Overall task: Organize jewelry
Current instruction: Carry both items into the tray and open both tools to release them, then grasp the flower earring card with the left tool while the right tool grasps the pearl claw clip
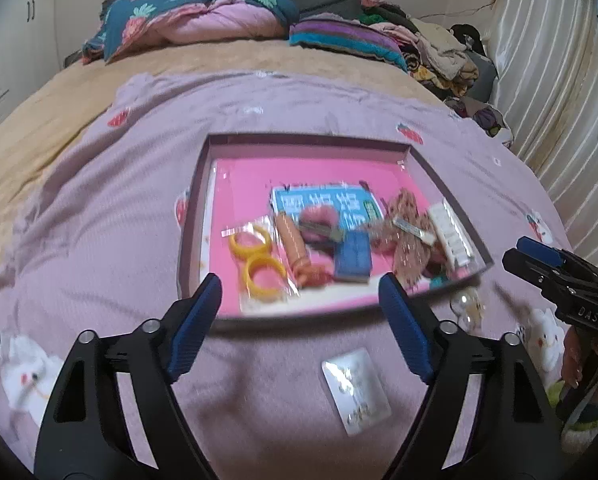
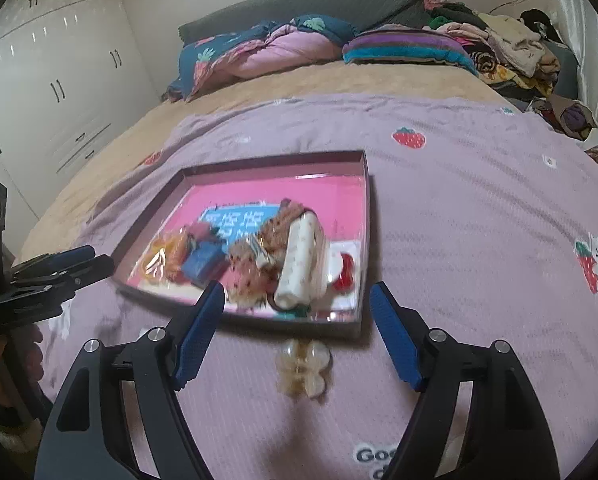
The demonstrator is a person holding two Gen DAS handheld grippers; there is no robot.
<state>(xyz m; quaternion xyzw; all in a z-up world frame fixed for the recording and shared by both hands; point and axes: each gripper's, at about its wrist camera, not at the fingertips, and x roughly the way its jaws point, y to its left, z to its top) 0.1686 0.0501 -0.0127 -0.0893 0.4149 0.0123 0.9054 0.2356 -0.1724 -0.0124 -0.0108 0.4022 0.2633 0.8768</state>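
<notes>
Two pieces lie loose on the lilac bedspread point(image 1: 99, 208), both outside the pink-lined tray point(image 1: 405, 168). Left gripper point(image 1: 301, 326): jaws spread wide, nothing between the pads, bare quilt only. Right gripper point(image 2: 297, 330): likewise wide and empty. Flat earring card point(image 1: 355, 390) sits just beside the left gripper's right-hand finger, slightly nearer the camera than the fingertips, long axis running toward the lower right, so not square to the jaw line. Pale butterfly hair clip point(image 2: 302, 366) lies centred between the right gripper's fingers and just short of the tray's near rim, wings spread across the gap (good alignment, judged ready for a straight descent). Nearer hand per piece, as judged: left for the card, right for the clip. Tray contents: yellow bangles point(image 1: 255, 264), blue box point(image 1: 353, 256), white barrette point(image 2: 301, 268), assorted scrunchies. Left view alone shows the card; the clip there is only a blur near the tray corner. Right view alone shows a red piece point(image 2: 345, 274) behind the barrette. Each view catches the other gripper at its edge.
</notes>
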